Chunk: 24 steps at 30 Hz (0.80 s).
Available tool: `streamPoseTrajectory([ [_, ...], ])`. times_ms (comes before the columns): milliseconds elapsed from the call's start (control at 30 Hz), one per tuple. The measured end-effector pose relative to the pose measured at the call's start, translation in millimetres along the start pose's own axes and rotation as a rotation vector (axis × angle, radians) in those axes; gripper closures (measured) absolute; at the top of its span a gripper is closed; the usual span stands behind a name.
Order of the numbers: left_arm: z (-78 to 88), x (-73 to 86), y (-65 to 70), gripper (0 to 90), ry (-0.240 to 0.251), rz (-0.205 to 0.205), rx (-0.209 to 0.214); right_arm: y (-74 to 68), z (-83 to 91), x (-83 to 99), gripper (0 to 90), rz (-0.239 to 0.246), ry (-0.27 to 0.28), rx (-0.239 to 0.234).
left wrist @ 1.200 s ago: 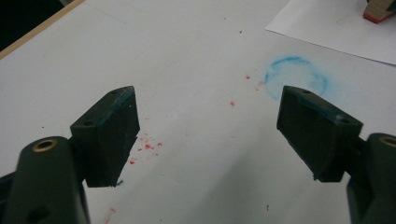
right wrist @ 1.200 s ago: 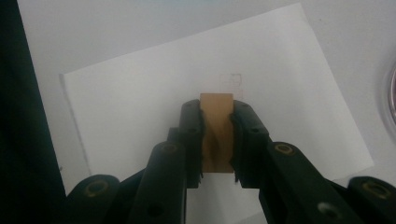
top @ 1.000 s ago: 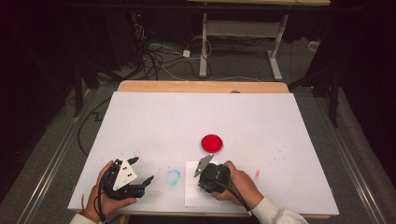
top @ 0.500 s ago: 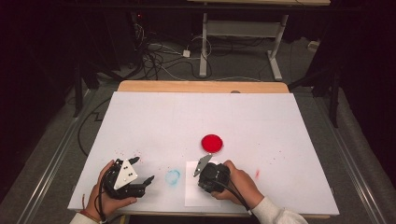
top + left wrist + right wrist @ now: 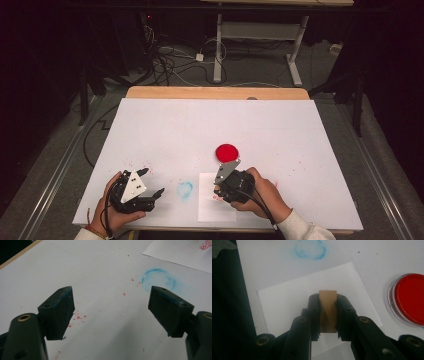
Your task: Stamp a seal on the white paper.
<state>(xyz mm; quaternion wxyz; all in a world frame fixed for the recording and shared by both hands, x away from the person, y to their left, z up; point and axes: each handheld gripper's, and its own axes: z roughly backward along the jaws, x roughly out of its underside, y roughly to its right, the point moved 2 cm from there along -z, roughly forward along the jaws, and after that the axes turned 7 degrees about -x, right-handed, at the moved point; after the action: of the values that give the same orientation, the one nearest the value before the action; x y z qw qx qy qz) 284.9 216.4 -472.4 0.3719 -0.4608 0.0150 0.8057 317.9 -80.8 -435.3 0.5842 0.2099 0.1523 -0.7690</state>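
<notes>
Right gripper [image 5: 328, 315]: jaws clamped on a wooden block [image 5: 327, 311], probably a stamp, over the paper sheet [image 5: 287, 302].
Left gripper [image 5: 111, 312]: jaws wide apart, empty, near-left.
Red ink pad [image 5: 227, 152]: just beyond the paper.

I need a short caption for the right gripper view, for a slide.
Right tongs shut on a wooden stamp above a white paper sheet, beside a red ink pad.

Red ink pad [image 5: 409, 299], tan wooden block [image 5: 327, 311], blue ring smudge [image 5: 159, 280], white paper [image 5: 287, 302].
</notes>
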Motion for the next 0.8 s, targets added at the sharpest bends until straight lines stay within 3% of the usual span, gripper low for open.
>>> streamPoseTrajectory([
  [233, -1.9, 1.8, -2.6, 20.6, 0.002, 0.009, 0.007, 4.7, 7.2, 2.6, 75.8, -0.009, 0.022, -0.009],
  [800, -1.0, 4.9, -2.8, 20.5, -0.004, 0.008, 0.013, 14.4, 24.9, 7.5, 75.8, -0.012, 0.042, 0.039],
])
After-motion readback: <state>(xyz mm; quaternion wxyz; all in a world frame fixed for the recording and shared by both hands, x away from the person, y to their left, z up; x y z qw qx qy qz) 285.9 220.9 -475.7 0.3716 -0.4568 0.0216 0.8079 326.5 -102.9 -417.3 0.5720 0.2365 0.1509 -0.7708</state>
